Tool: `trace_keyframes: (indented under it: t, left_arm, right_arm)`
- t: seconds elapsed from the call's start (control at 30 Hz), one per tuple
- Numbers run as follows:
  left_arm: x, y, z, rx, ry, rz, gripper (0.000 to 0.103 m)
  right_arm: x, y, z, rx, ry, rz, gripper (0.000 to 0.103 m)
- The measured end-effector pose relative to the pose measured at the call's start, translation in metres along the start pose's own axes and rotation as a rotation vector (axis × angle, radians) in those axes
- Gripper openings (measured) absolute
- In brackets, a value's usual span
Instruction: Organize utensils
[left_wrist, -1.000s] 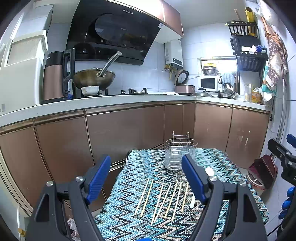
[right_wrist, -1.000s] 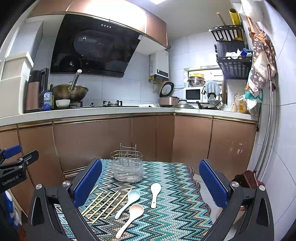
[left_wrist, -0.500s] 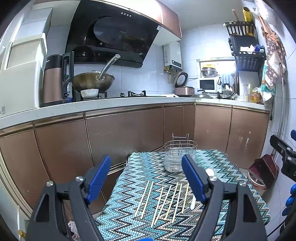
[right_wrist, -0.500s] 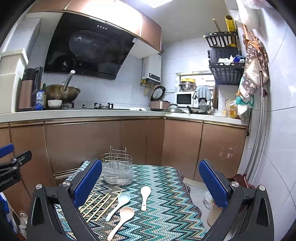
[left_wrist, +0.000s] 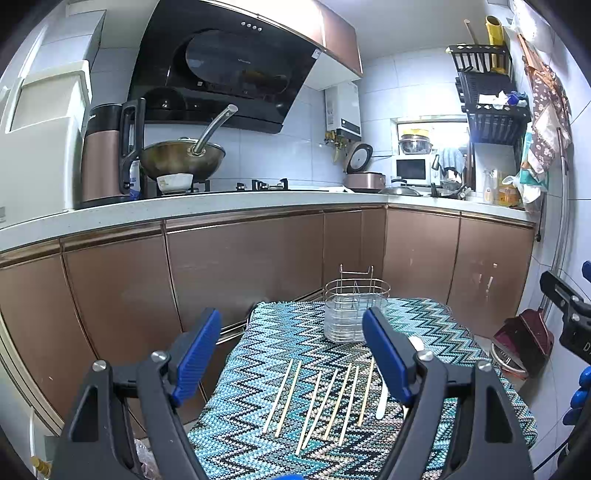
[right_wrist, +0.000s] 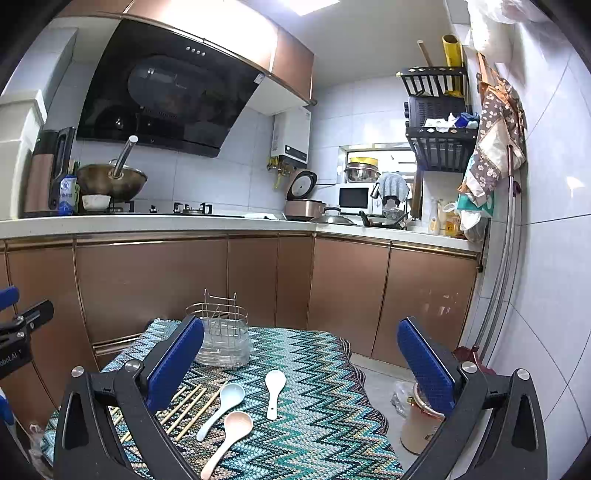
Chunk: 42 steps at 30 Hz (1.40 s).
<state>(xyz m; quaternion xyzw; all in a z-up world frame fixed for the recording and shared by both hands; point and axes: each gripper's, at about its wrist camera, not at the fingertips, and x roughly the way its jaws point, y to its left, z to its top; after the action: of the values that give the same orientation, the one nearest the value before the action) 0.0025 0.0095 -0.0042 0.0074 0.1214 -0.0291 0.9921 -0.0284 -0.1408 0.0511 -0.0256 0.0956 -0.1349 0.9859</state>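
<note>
A wire utensil holder stands at the far side of a small table with a zigzag cloth. Several wooden chopsticks lie side by side on the cloth. Three spoons lie to their right: a blue one, a white one and a pink one. My left gripper hangs open above the chopsticks, holding nothing. My right gripper is open above the spoons, also holding nothing. In the left wrist view only a white spoon handle shows behind the right finger.
Brown kitchen cabinets and a counter with a wok run behind the table. A tiled wall stands close on the right. A container and a dustpan sit on the floor to the right of the table.
Both cameras have drifted slightly, so the table sits a little lower and farther left in the right wrist view. Both grippers stay open; nothing on the cloth has moved.
</note>
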Motion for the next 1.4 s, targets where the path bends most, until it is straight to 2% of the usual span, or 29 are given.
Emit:
trace_keyframes:
  t: [0.5,0.7,0.77,0.87,0.97,1.1,1.23,1.3,1.37,1.4]
  left_arm:
    - [0.008,0.007,0.009,-0.025,-0.021,-0.030,0.078]
    - [0.011,0.018,0.028,-0.072,-0.064,-0.019,0.078]
    - [0.019,0.022,0.036,-0.070,-0.055,-0.010,0.079]
    - [0.043,0.026,0.042,-0.056,0.013,-0.018,0.079]
    - [0.068,0.025,0.043,-0.024,0.089,-0.030,0.079]
    - [0.115,0.023,0.039,-0.021,0.249,-0.131,0.079]
    - [0.174,0.018,0.021,-0.034,0.454,-0.223,0.078]
    - [0.196,0.015,0.009,-0.040,0.532,-0.263,0.077]
    - [0.213,0.011,-0.003,-0.041,0.591,-0.292,0.071]
    - [0.224,0.008,-0.011,-0.040,0.634,-0.307,0.061]
  right_arm:
    - [0.014,-0.007,-0.001,0.029,0.008,0.020,0.103]
    - [0.021,-0.010,0.005,0.024,-0.015,0.058,0.103]
    - [0.023,-0.013,0.010,0.019,-0.028,0.073,0.103]
    - [0.034,-0.020,0.018,0.030,-0.025,0.112,0.103]
    - [0.056,-0.028,0.022,0.040,0.026,0.165,0.103]
    - [0.097,-0.037,0.014,0.067,0.135,0.224,0.103]
    - [0.149,-0.043,-0.011,0.113,0.300,0.285,0.103]
    - [0.173,-0.043,-0.026,0.125,0.376,0.307,0.100]
    - [0.193,-0.045,-0.042,0.139,0.445,0.326,0.093]
    - [0.199,-0.045,-0.047,0.144,0.464,0.332,0.087]
